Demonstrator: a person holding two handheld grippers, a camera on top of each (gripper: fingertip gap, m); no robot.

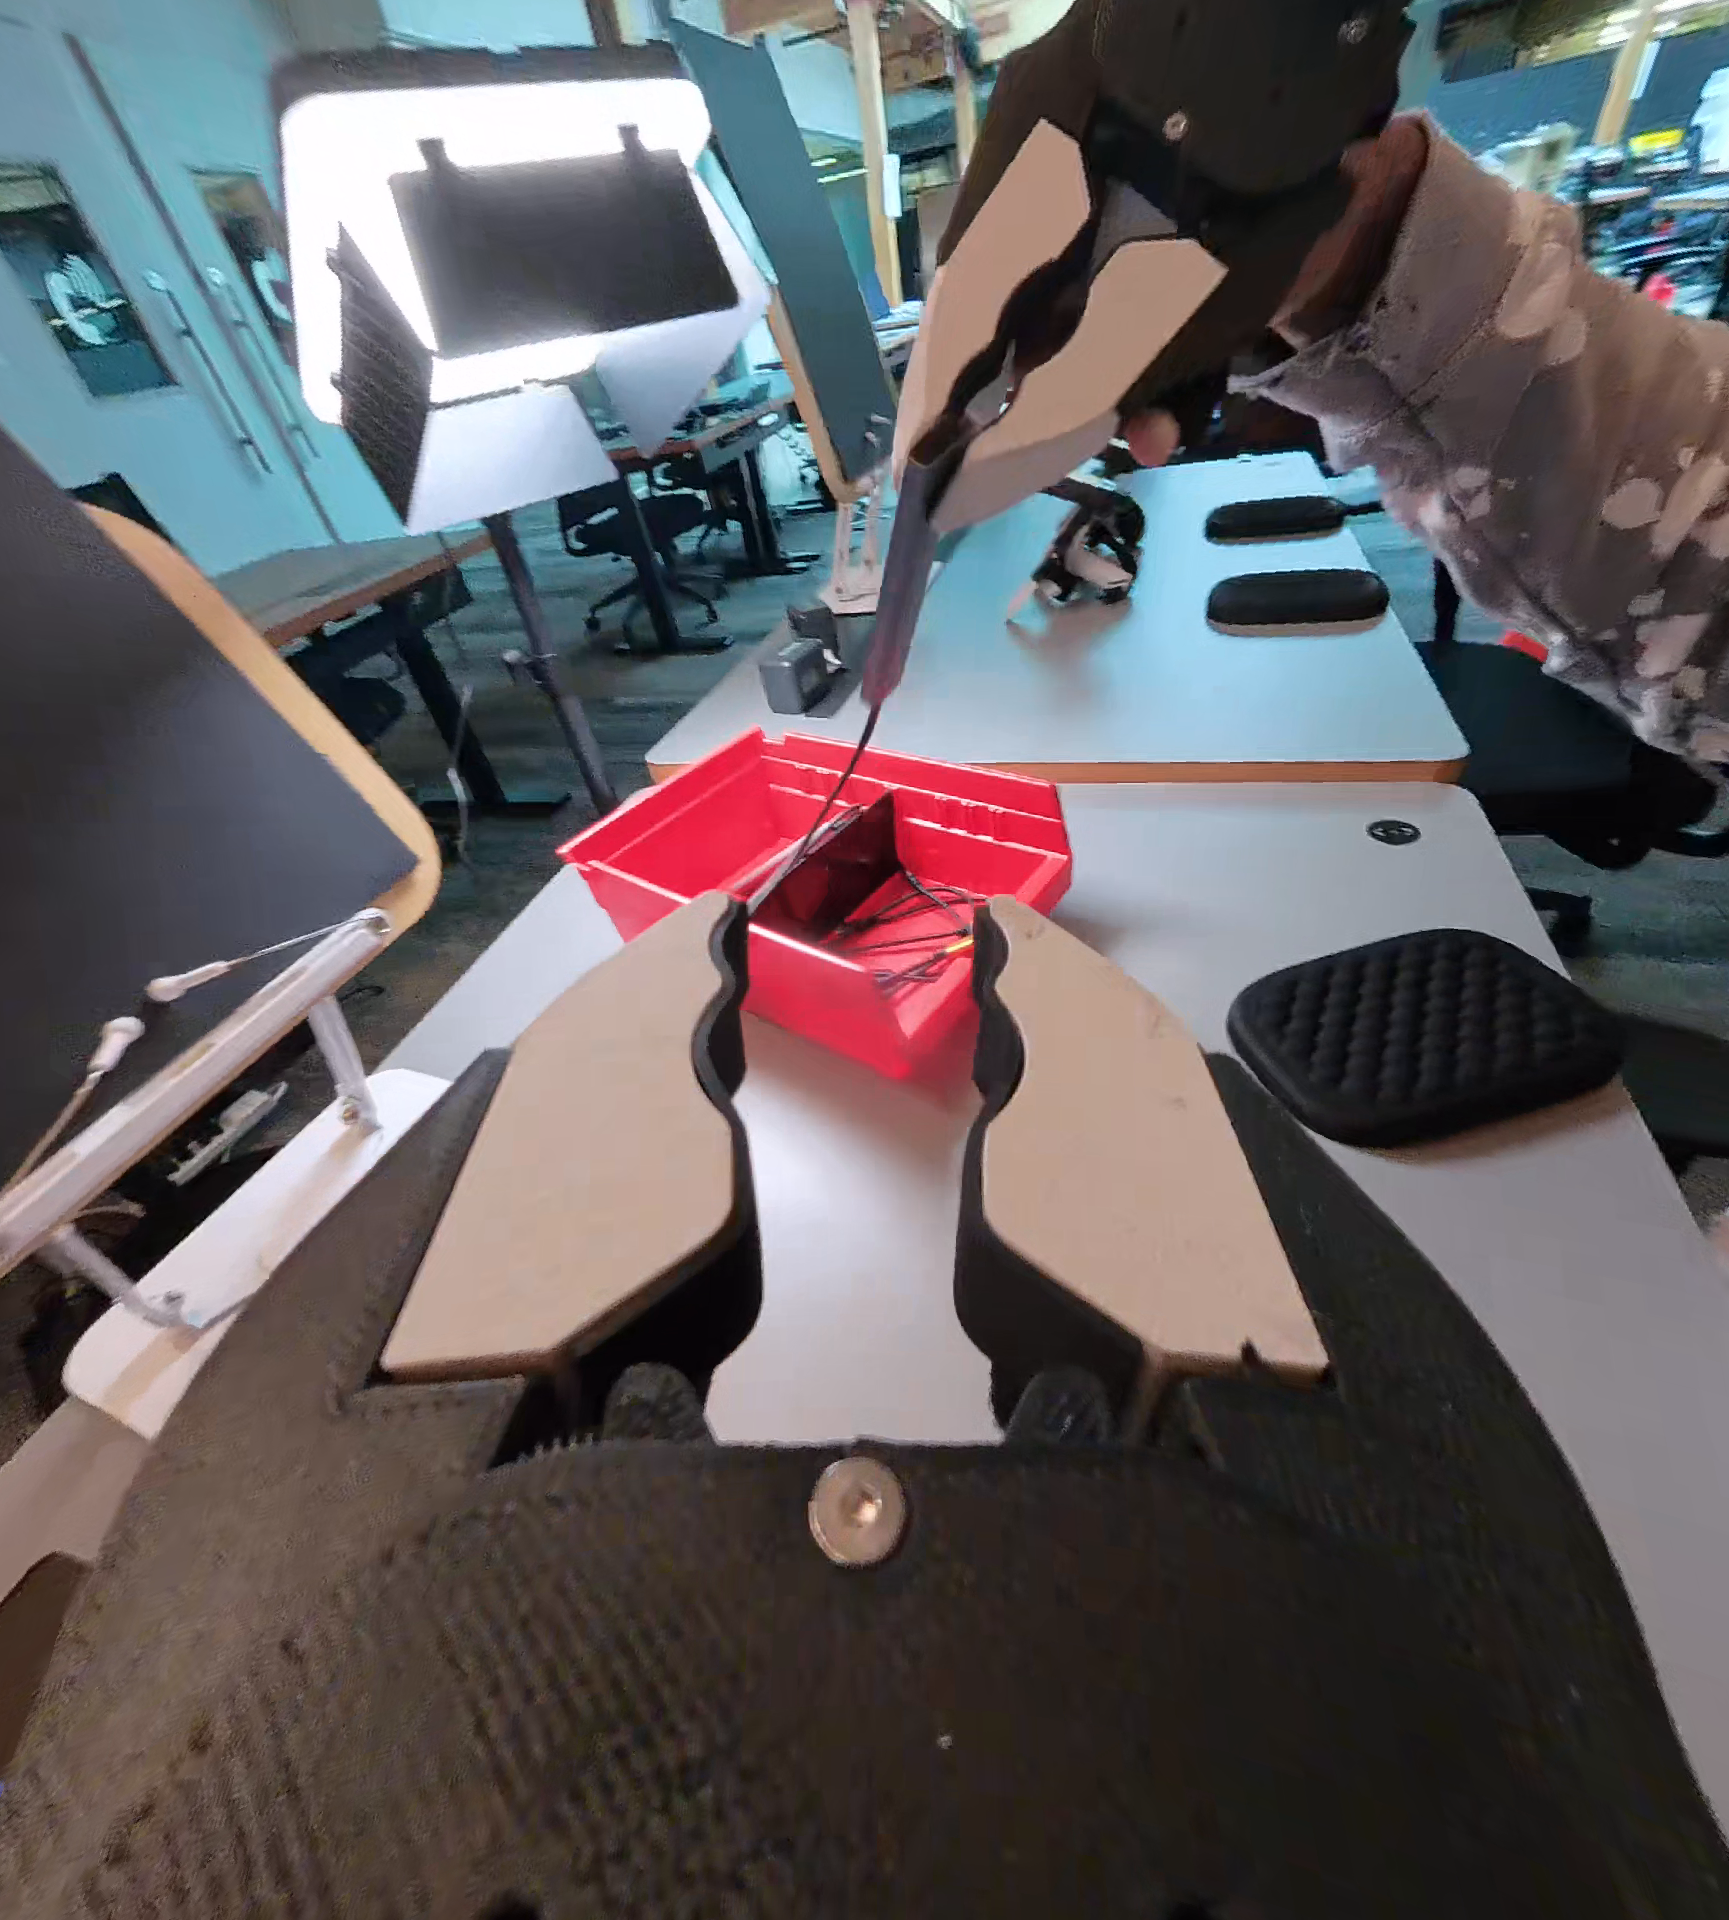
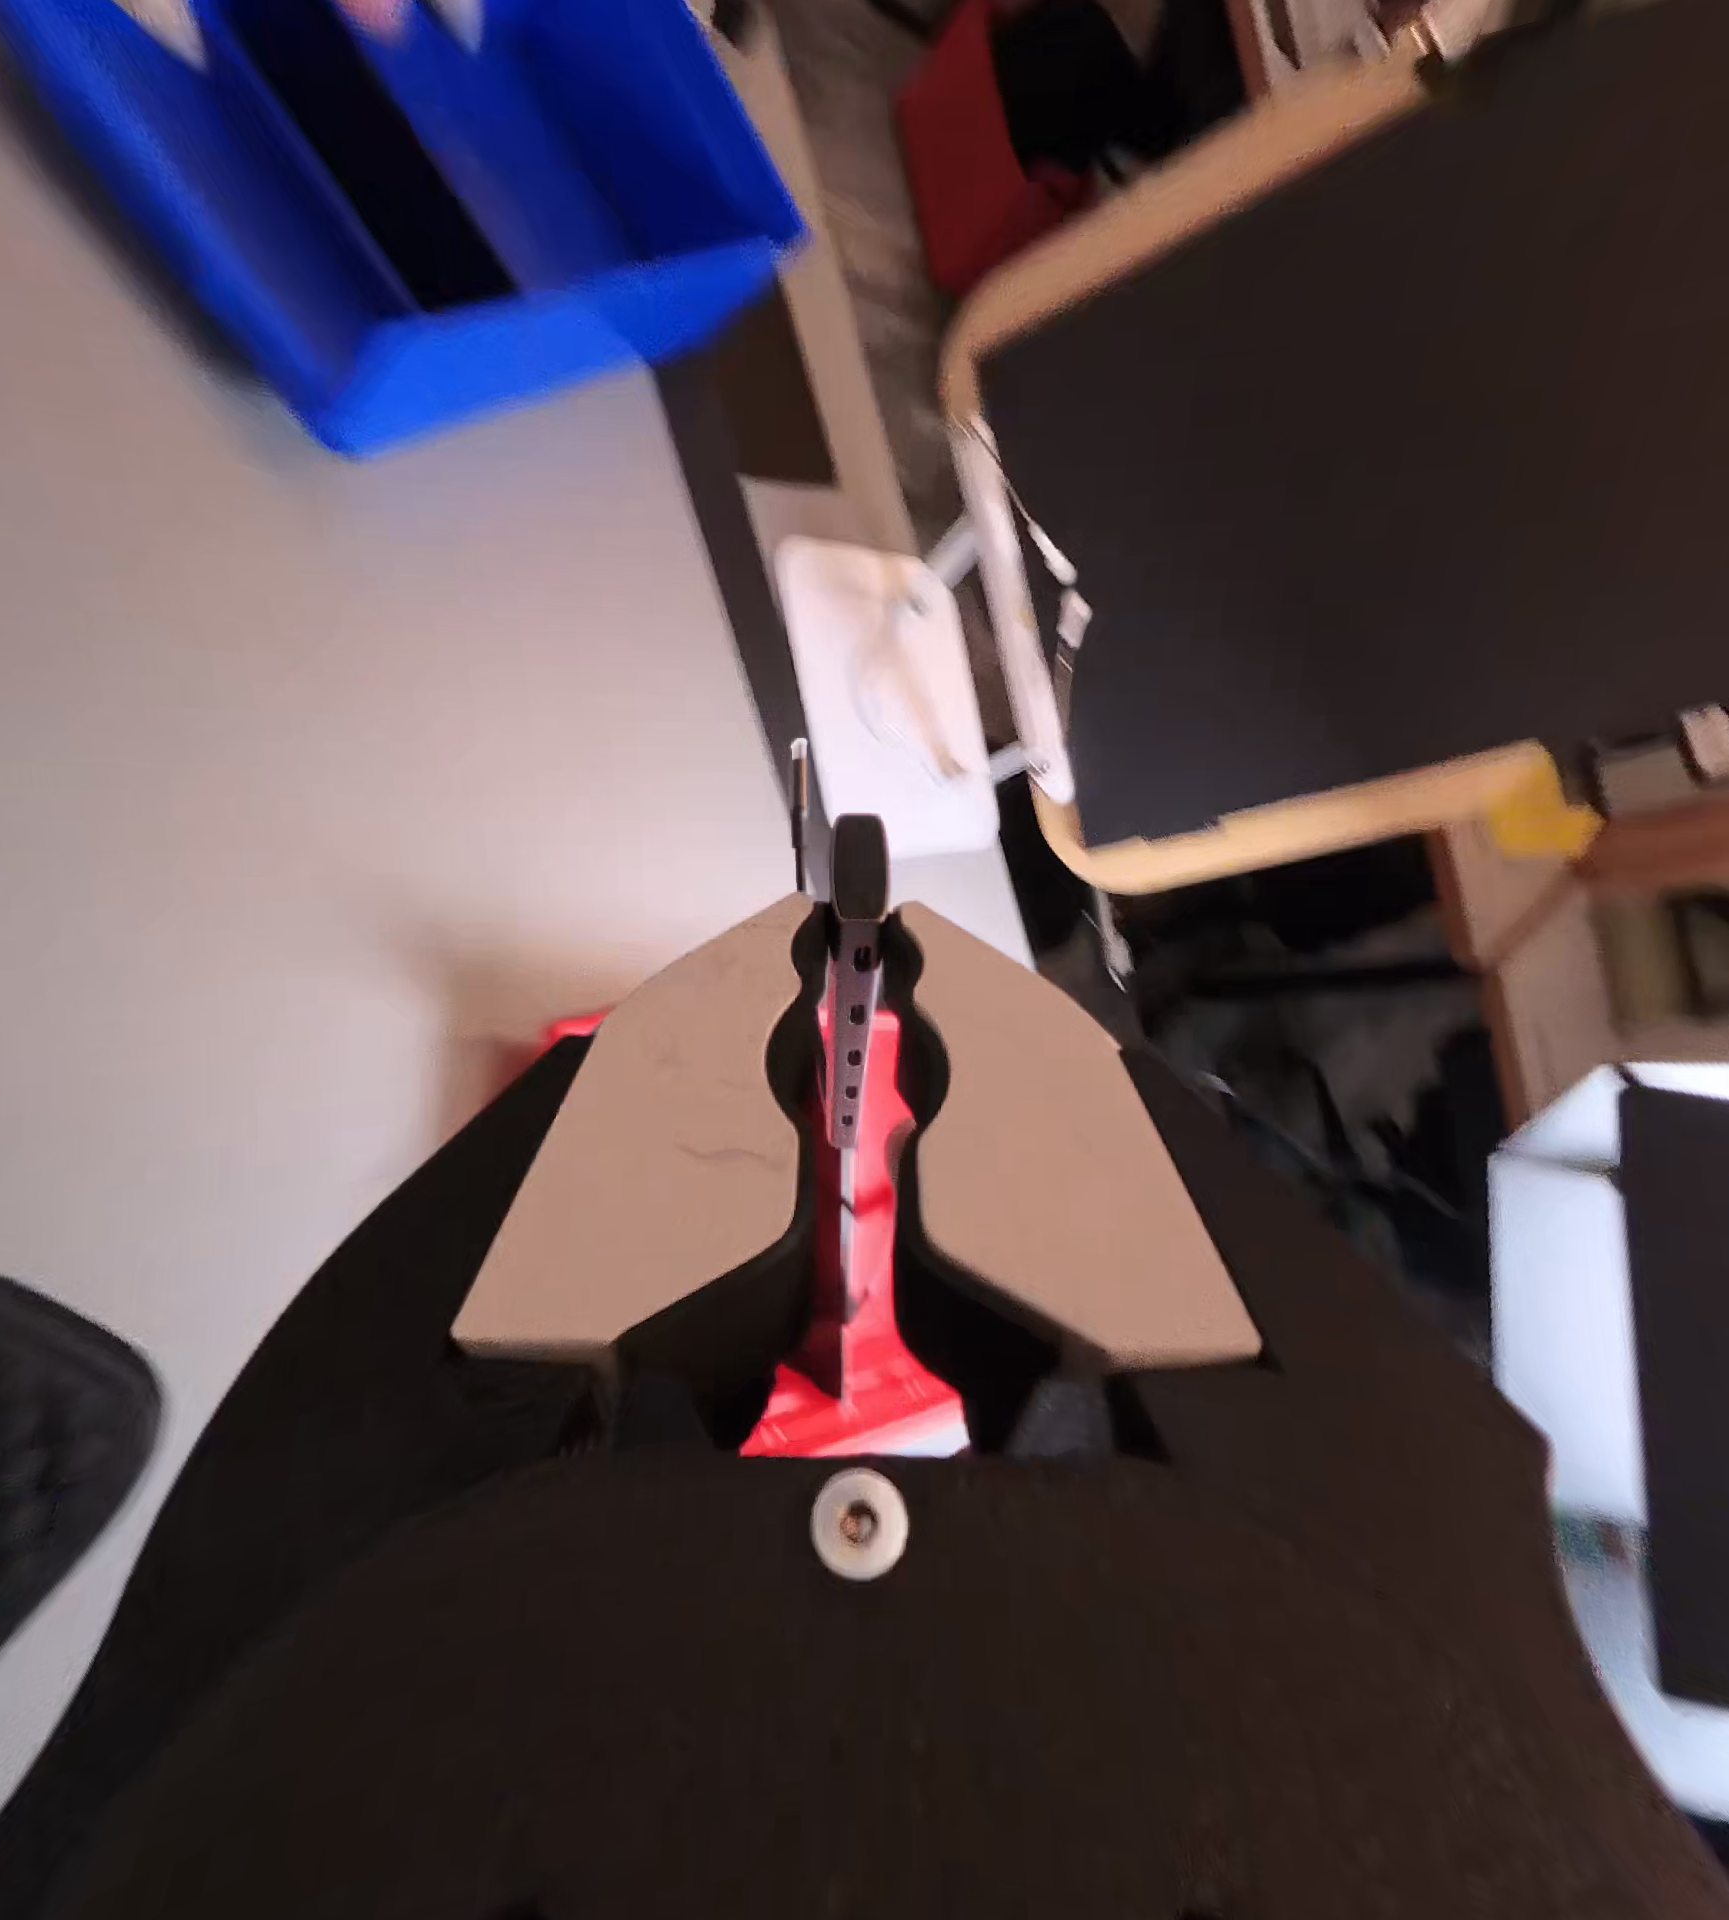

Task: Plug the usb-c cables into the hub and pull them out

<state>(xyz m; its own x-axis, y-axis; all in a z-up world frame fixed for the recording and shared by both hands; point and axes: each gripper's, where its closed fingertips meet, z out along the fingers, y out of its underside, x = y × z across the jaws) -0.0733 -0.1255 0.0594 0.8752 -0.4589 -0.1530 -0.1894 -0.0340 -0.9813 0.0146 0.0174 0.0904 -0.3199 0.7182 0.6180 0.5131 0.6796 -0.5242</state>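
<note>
My right gripper (image 2: 852, 914) is shut on a slim grey USB hub (image 2: 858, 1023), held edge-on with its row of ports facing me. In the left wrist view the right gripper (image 1: 953, 468) holds the hub (image 1: 896, 592) high above a red bin (image 1: 985, 821), the hub hanging down with its thin black lead trailing into the bin. Thin black cables (image 1: 901, 920) lie tangled in the bin beside a black divider. My left gripper (image 1: 855, 935) is open and empty, low over the table just in front of the bin.
A grey table (image 1: 1255, 914) carries a black textured pad (image 1: 1421, 1029). A second table behind holds two black pads (image 1: 1296, 597) and small devices (image 1: 803, 670). A blue bin (image 2: 486, 208) stands on the table. A black board on a stand (image 1: 91, 821) is at left. The tips of one gripper are about 20 centimeters away from the tips of the other.
</note>
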